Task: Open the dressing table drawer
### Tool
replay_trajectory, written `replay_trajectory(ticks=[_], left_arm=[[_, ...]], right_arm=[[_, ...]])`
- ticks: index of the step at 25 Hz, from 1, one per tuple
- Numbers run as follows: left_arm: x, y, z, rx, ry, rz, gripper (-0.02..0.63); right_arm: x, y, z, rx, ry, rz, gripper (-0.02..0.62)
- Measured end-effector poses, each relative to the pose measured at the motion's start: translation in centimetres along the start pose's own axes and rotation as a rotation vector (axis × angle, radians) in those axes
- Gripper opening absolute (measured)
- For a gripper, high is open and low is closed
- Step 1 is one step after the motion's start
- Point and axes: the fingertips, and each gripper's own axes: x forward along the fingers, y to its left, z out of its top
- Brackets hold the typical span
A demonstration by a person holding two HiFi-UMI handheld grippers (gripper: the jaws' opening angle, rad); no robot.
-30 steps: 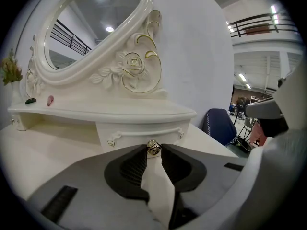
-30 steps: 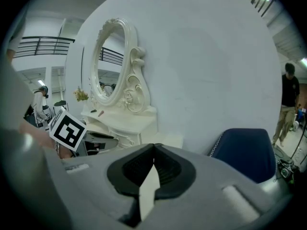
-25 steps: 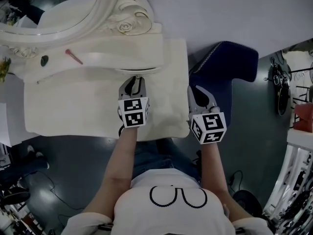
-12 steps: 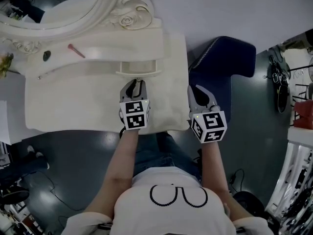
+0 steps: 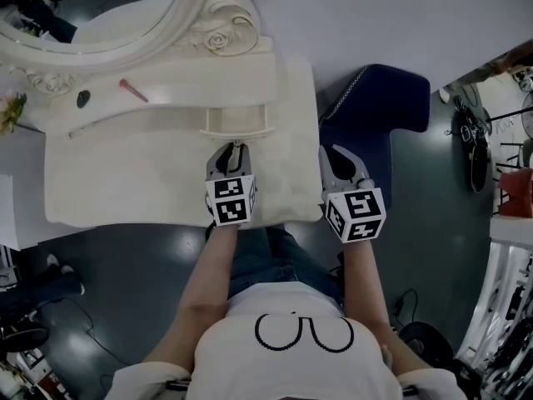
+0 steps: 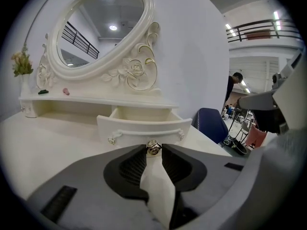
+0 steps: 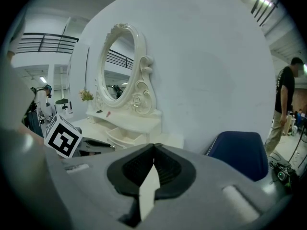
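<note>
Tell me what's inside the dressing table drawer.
The pulled-out part of the drawer shows only its bare pale floor in the head view. The rear, under the shelf, is covered.

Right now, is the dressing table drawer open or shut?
Open, partway. The drawer front stands out from the dressing table, and the left gripper view shows its hollow inside behind the front.

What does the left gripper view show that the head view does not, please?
Only the left gripper view: the left gripper shut on the knob, the drawer front, and a bystander. Only the head view: the person's arms and shirt. Both: the open drawer, mirror frame, and blue chair.
</note>
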Motion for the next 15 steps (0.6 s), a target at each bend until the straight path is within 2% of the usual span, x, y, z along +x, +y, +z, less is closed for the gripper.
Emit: replay_trajectory(ticks=[5, 10, 15], left_arm=[[-1.6, 0.6, 0.6, -0.008, 0.001, -0.003, 0.112], [-3.7, 3.9, 2.7, -0.016, -0.025, 0.046, 0.112], [-5.5, 7.5, 7.0, 0.063, -0.115, 0.061, 0.112]], right_arm=[[0.4, 0.4, 1.2, 0.033, -0.008, 0.012, -0.003], [2.1, 2.2, 3.8, 0.045, -0.038, 0.048, -0.003], [2.5, 4.1, 7.5, -0.008, -0.09, 0.075, -0.003]])
